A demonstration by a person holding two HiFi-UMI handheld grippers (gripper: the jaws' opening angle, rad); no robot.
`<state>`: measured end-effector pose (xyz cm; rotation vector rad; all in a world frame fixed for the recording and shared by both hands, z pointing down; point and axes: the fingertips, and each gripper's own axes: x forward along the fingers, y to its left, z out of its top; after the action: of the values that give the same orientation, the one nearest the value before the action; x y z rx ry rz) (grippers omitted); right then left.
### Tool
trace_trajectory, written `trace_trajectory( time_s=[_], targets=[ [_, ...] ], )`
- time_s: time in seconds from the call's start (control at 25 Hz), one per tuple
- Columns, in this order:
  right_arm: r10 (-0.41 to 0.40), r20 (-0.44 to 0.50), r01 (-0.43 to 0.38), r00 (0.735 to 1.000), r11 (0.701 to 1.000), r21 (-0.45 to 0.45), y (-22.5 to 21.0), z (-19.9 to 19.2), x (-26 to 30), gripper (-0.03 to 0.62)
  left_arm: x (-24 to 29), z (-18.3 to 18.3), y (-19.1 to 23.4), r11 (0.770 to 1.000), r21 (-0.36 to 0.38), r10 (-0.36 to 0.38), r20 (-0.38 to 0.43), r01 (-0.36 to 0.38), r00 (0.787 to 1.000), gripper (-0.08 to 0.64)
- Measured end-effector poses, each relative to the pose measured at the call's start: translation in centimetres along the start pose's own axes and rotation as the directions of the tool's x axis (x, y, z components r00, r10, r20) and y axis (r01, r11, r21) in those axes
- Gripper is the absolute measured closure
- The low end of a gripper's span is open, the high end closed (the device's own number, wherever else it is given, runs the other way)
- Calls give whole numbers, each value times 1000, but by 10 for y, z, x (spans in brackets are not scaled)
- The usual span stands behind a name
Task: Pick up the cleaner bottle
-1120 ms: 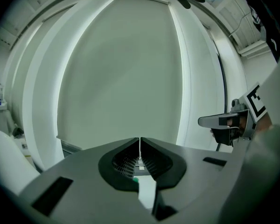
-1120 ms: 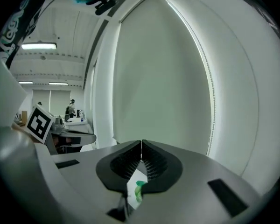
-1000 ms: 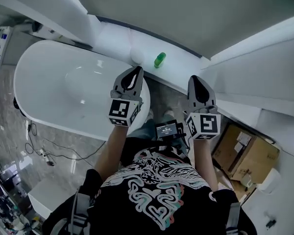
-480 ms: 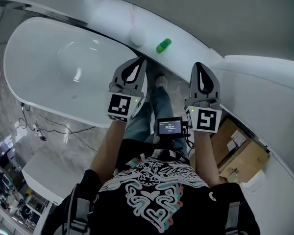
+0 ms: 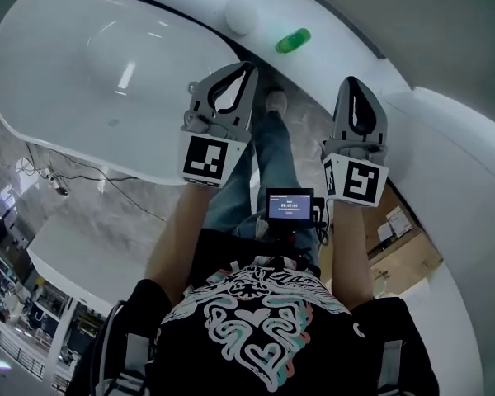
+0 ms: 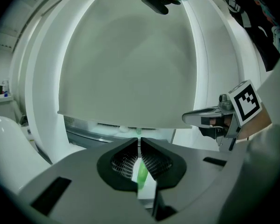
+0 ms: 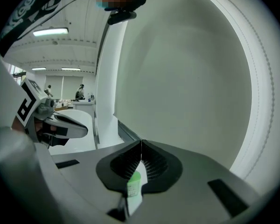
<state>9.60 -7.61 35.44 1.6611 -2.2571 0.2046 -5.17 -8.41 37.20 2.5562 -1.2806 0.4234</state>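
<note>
left claw [image 5: 247, 68] clenched, jaws tip to tip | right claw [image 5: 352, 82] clenched likewise | small green plastic cleaner bottle [image 5: 293, 40] — on white ledge [image 5: 326, 46] beyond white oval bathtub [image 5: 132, 48], well apart from both claws | bottle's fill — cannot tell

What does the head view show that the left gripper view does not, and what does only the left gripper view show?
Only the head view shows the bathtub's basin, cables on the floor, a cardboard box and a small screen. Only the left gripper view gives a close look along the left gripper's jaws, whose tips are together. Both show the left gripper, the right gripper and the green bottle. In the left gripper view the bottle is only a green streak behind the jaws.
</note>
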Motion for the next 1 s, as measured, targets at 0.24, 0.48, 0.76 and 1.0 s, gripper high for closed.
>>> trace_trajectory(
  time_s=[0.24, 0.48, 0.76, 1.0],
  targets=[
    [19, -18, -19, 1000, 1000, -3, 3, -48, 23, 565, 18, -40, 10, 1000, 18, 24, -1, -24, 1000, 537],
    [24, -37, -24, 999, 1000, 13, 10, -82, 35, 565, 20, -82, 13, 999, 13, 53, -38, -53, 998, 537],
    [37, -49, -37, 998, 999, -15, 5, -106, 51, 565, 34, -112, 8, 998, 50, 37, -117, -32, 992, 537],
    [44, -64, -45, 997, 999, -10, -2, -140, 63, 565, 55, -141, -5, 999, 47, 7, -172, 1, 985, 537]
  ],
)
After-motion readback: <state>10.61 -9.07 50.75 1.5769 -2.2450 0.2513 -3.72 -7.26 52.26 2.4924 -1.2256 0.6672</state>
